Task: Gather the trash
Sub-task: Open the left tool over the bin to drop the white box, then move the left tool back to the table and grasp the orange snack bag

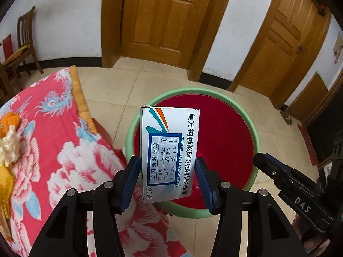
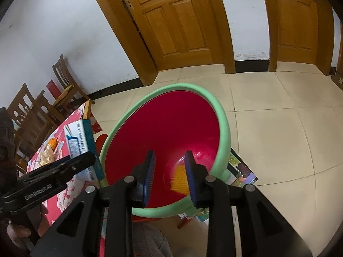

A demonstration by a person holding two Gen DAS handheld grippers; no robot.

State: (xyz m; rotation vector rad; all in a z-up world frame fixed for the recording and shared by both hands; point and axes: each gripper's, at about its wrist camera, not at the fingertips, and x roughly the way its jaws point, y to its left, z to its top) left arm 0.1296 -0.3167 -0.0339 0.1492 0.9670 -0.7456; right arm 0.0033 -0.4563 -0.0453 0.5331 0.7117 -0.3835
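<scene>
My left gripper (image 1: 167,167) is shut on a white and blue medicine box (image 1: 169,150) and holds it upright over the near rim of a red bin with a green rim (image 1: 256,141). In the right wrist view the box (image 2: 80,141) sits left of the bin (image 2: 223,115), held by the left gripper (image 2: 85,160). My right gripper (image 2: 169,167) is open and empty above the bin's mouth. An orange and yellow item (image 2: 180,180) lies at the bottom of the bin. The right gripper also shows in the left wrist view (image 1: 263,160), right of the bin.
A table with a red floral cloth (image 1: 42,150) stands left of the bin, with orange and yellow scraps (image 1: 8,141) on it. Wooden chairs (image 2: 64,85) stand by the far wall. Two wooden doors (image 1: 163,19) are behind. Colourful printed sheets (image 2: 242,169) lie beside the bin on the tiled floor.
</scene>
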